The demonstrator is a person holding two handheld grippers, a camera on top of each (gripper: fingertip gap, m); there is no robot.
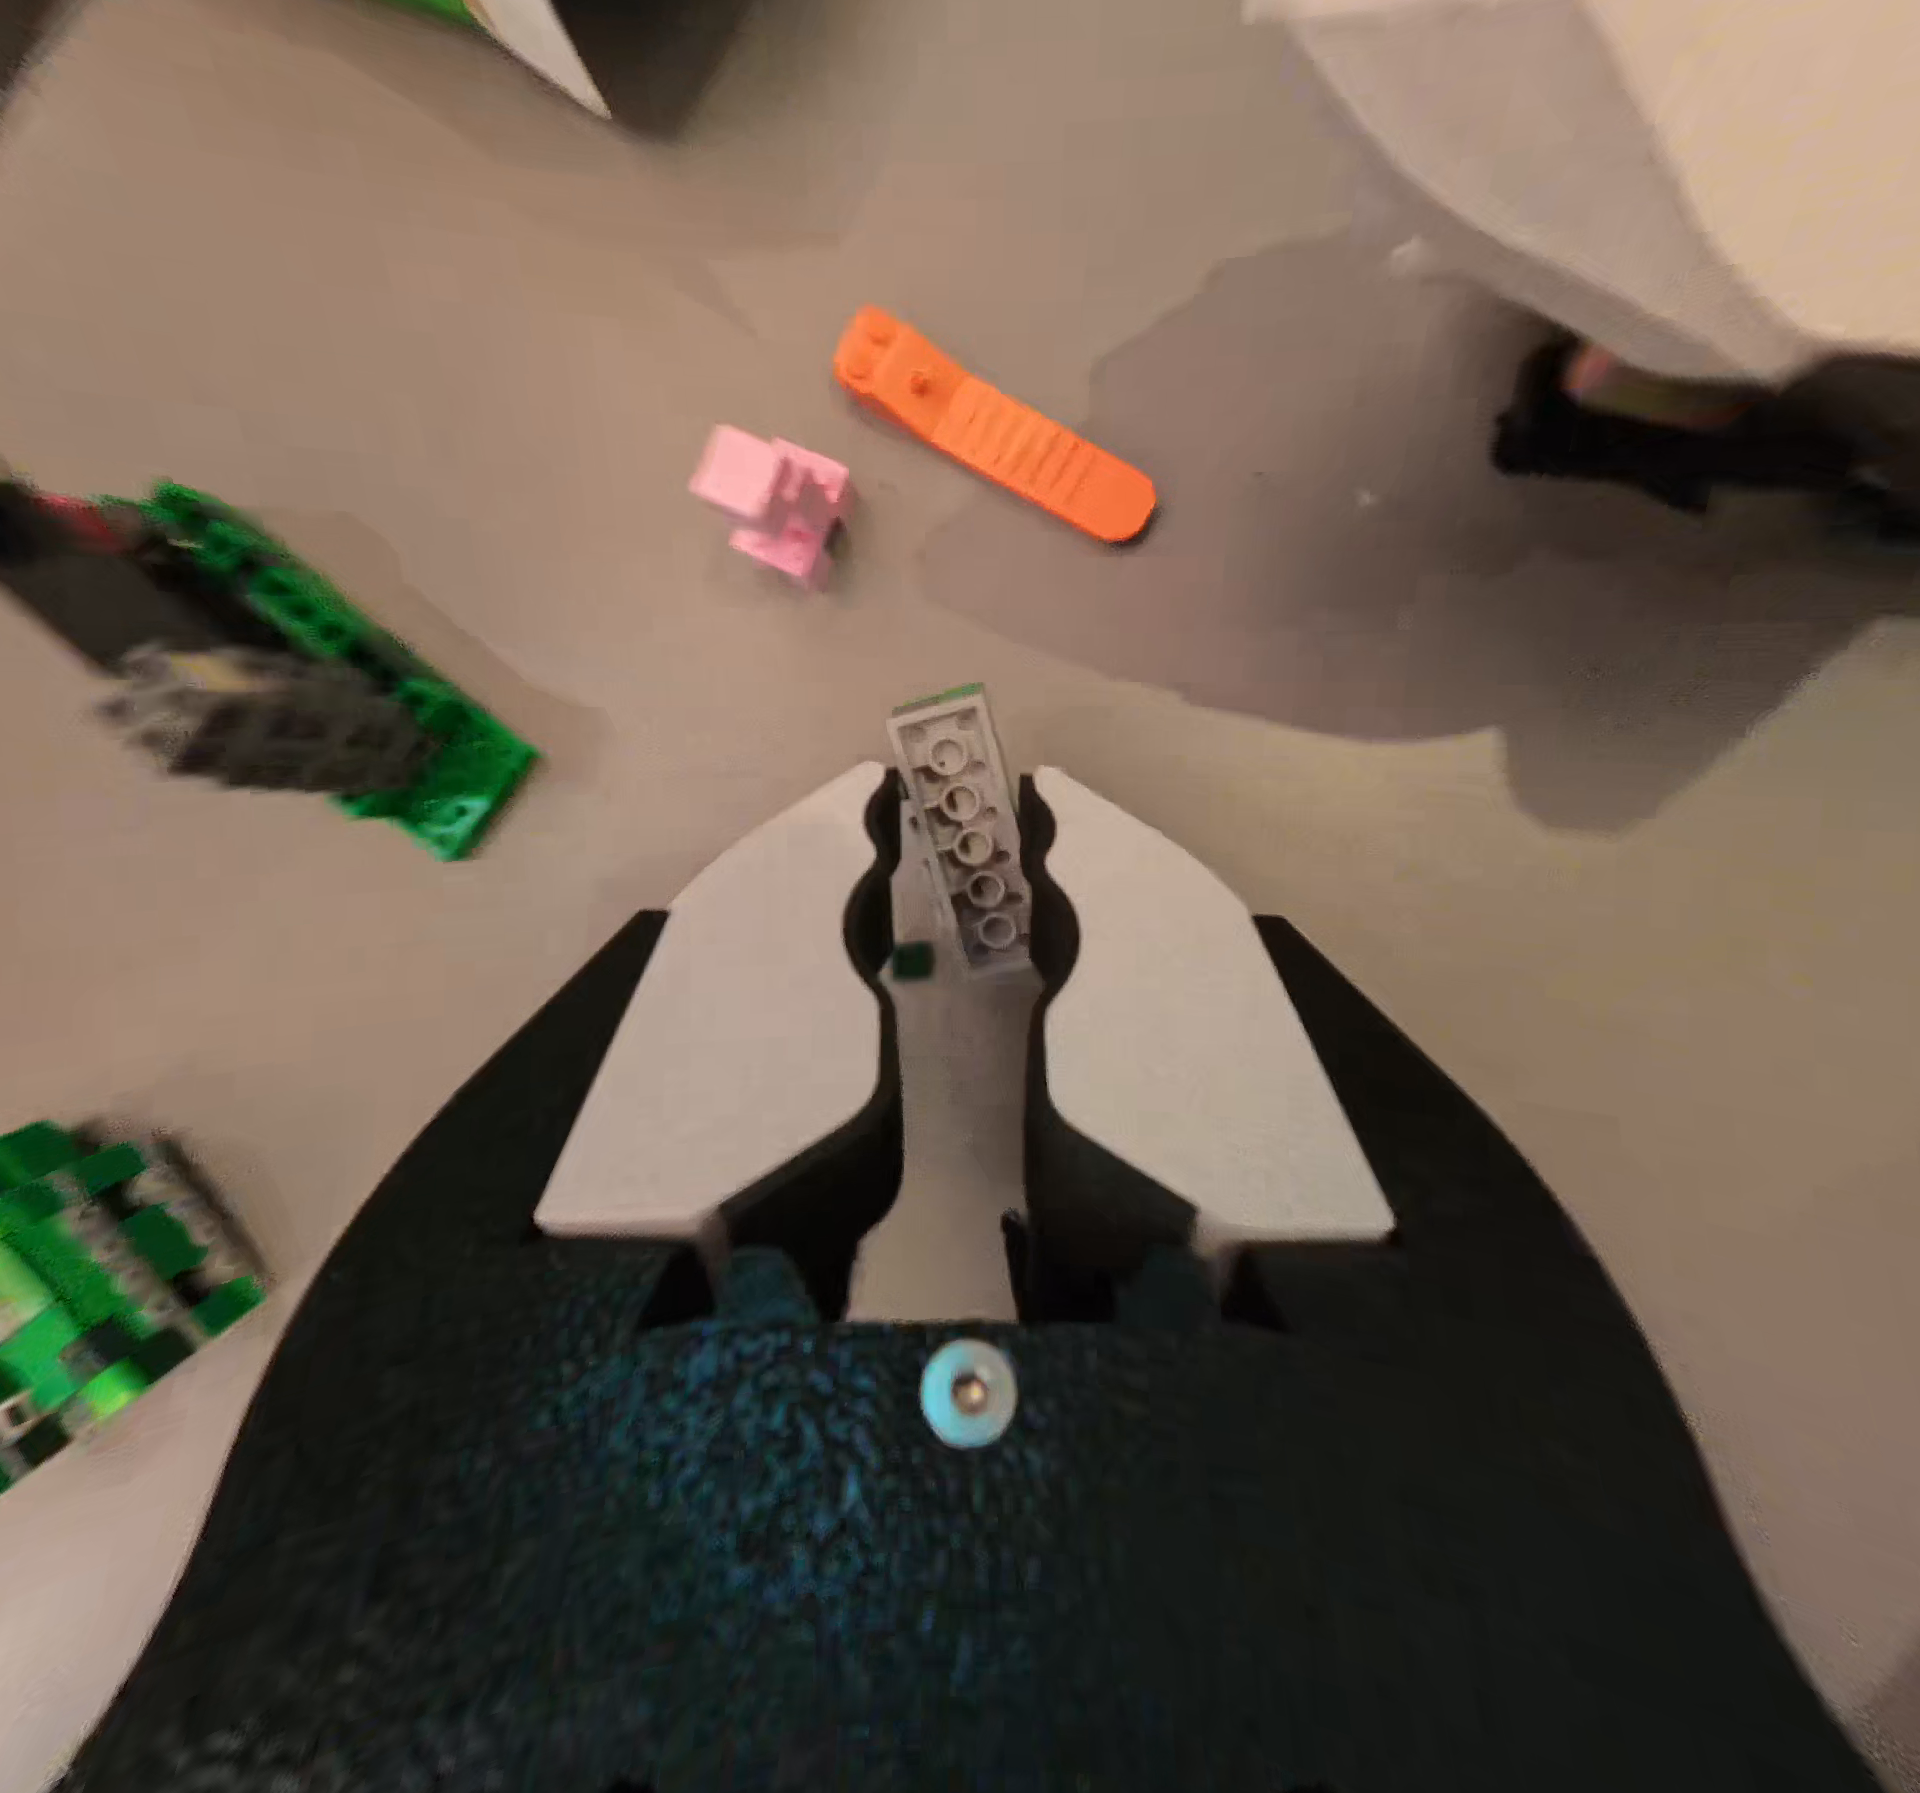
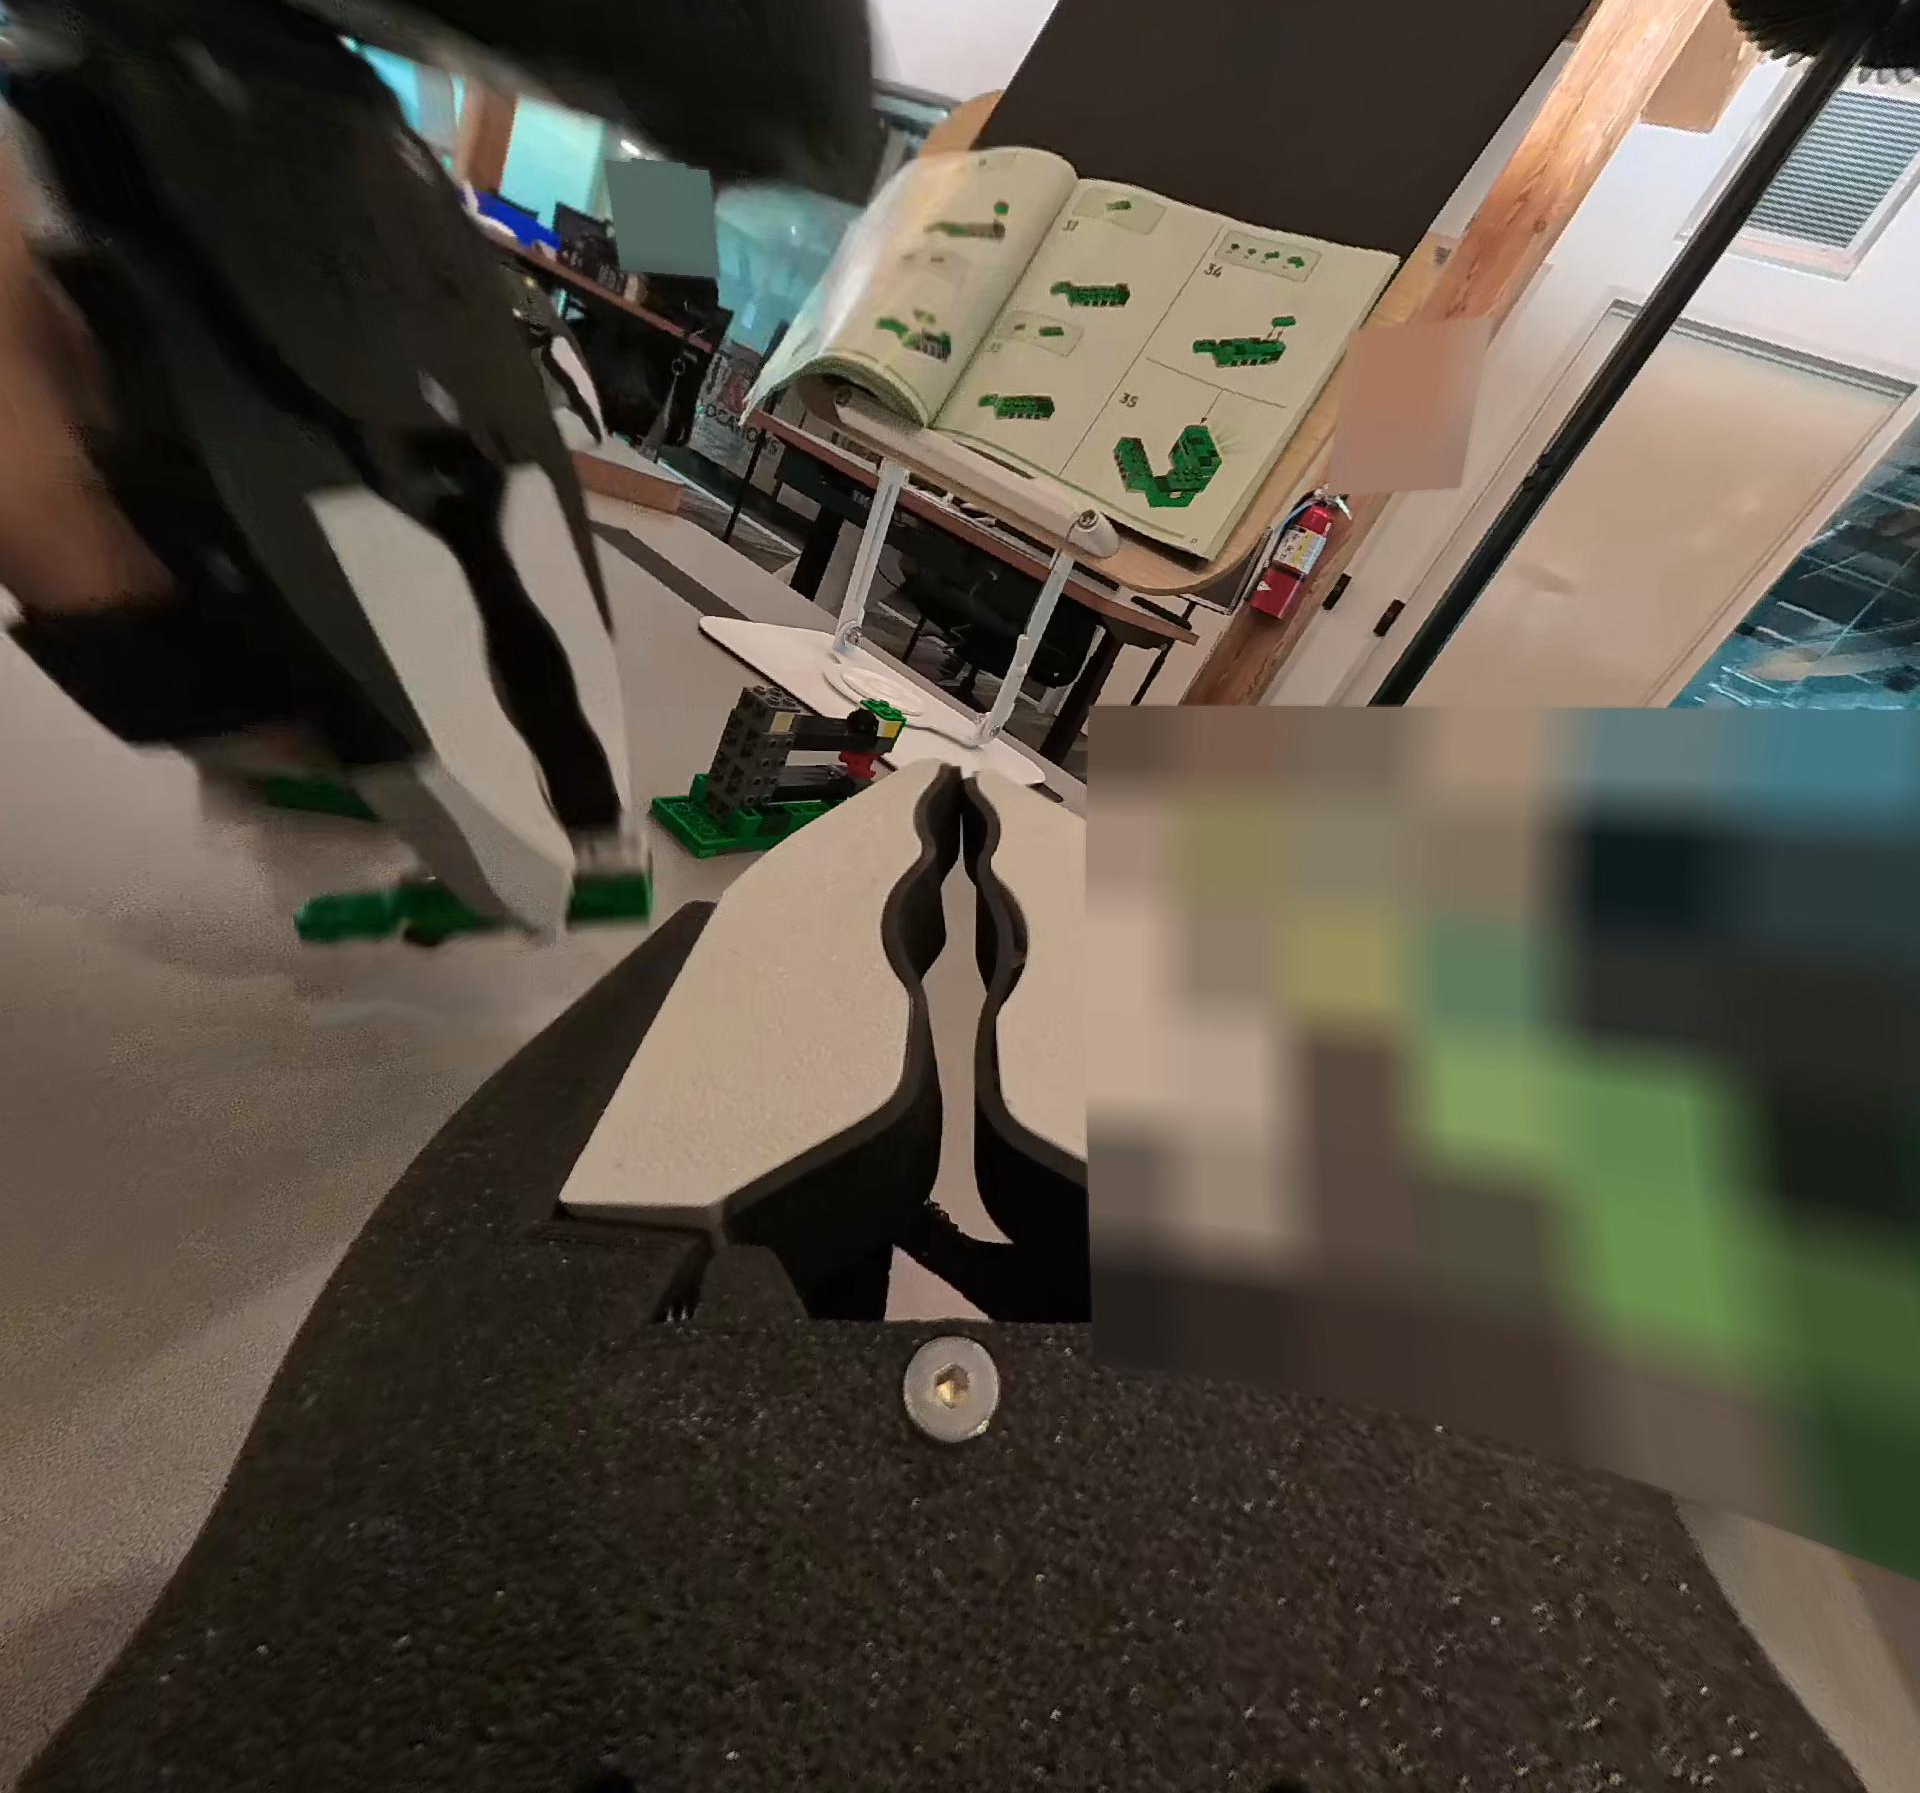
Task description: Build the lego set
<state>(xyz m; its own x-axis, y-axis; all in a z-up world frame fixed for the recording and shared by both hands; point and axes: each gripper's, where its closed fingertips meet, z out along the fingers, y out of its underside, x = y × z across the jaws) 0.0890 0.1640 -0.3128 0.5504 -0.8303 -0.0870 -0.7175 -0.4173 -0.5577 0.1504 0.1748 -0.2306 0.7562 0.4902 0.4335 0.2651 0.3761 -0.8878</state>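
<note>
In the left wrist view my left gripper [image 1: 956, 787] is shut on a small grey plate piece [image 1: 961, 839], seen from its underside, with green on its far side. It hangs above the grey table. The same gripper shows blurred at the left of the right wrist view [image 2: 582, 870], its tips holding a green-and-grey piece [image 2: 611, 886] just above the table. My right gripper [image 2: 961, 787] is shut and empty. A partial build on a green base [image 2: 774, 772] stands beyond it; it also shows in the left wrist view [image 1: 312, 694].
A pink brick figure [image 1: 774, 507] and an orange brick separator [image 1: 997, 429] lie ahead. Another green build [image 1: 94, 1276] is at the lower left. Loose green pieces [image 2: 384, 912] lie on the table. An open instruction booklet [image 2: 1070, 341] rests on a white stand [image 2: 862, 642]. About 10 cm separates my left fingertips from my right. The orange brick separator [image 1: 997, 429] is about 8 cm from my left fingertips.
</note>
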